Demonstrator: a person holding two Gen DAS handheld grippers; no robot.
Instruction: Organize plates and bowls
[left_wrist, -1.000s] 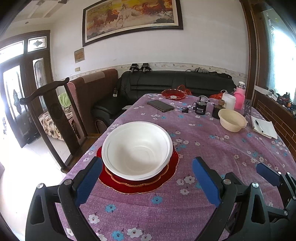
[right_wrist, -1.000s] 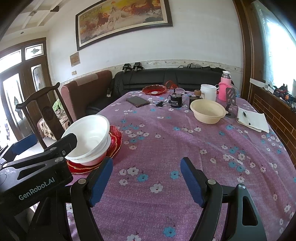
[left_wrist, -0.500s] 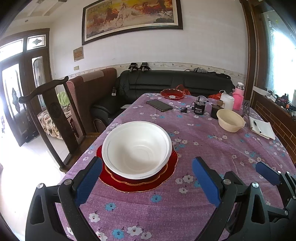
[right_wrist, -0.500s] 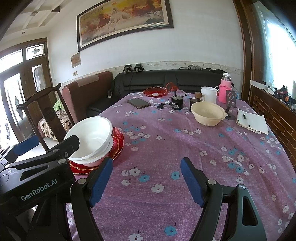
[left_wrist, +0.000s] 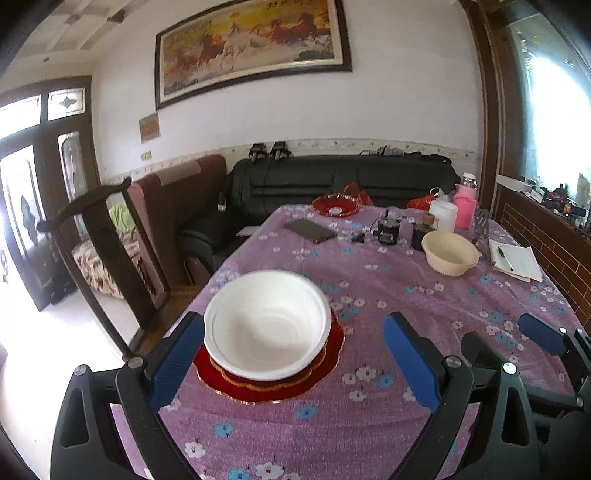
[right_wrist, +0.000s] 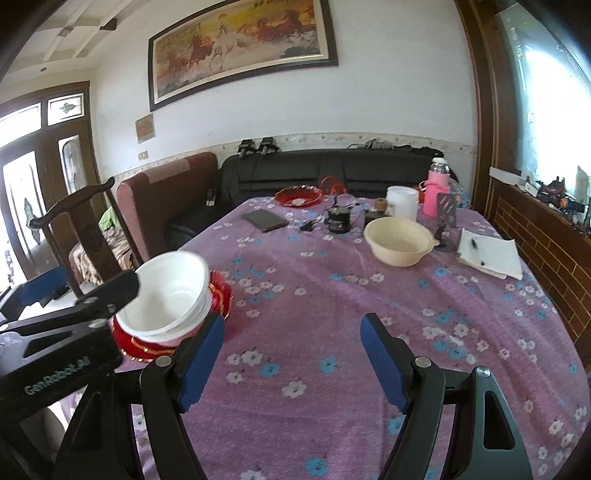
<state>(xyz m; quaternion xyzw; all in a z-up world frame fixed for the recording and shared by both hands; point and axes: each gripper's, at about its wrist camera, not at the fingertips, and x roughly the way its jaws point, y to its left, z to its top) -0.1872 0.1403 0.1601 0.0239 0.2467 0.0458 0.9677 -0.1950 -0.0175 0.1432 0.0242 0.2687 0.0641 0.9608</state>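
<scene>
A white bowl (left_wrist: 267, 325) sits nested on a stack of red gold-rimmed plates (left_wrist: 280, 387) near the table's left edge. My left gripper (left_wrist: 293, 332) is open, with its blue pads on either side of the stack and clear of it. In the right wrist view the same white bowl (right_wrist: 173, 291) and red plates (right_wrist: 221, 295) lie at the left, behind the left gripper's body (right_wrist: 66, 332). My right gripper (right_wrist: 291, 332) stands open over bare cloth, holding nothing. A cream bowl (right_wrist: 399, 240) and a red plate (right_wrist: 298, 195) stand farther back.
The purple flowered tablecloth (left_wrist: 369, 424) also carries a phone (left_wrist: 310, 229), a black cup (left_wrist: 388, 230), a white tub (left_wrist: 442, 216), a pink bottle (left_wrist: 466, 205) and a notebook with a pen (left_wrist: 515, 258). A wooden chair (left_wrist: 107, 236) stands at the left edge, with a sofa behind.
Both grippers have lifted and drawn back slightly, so the bowl stack sits lower in the left view. Both stay open and nothing on the table has moved.
</scene>
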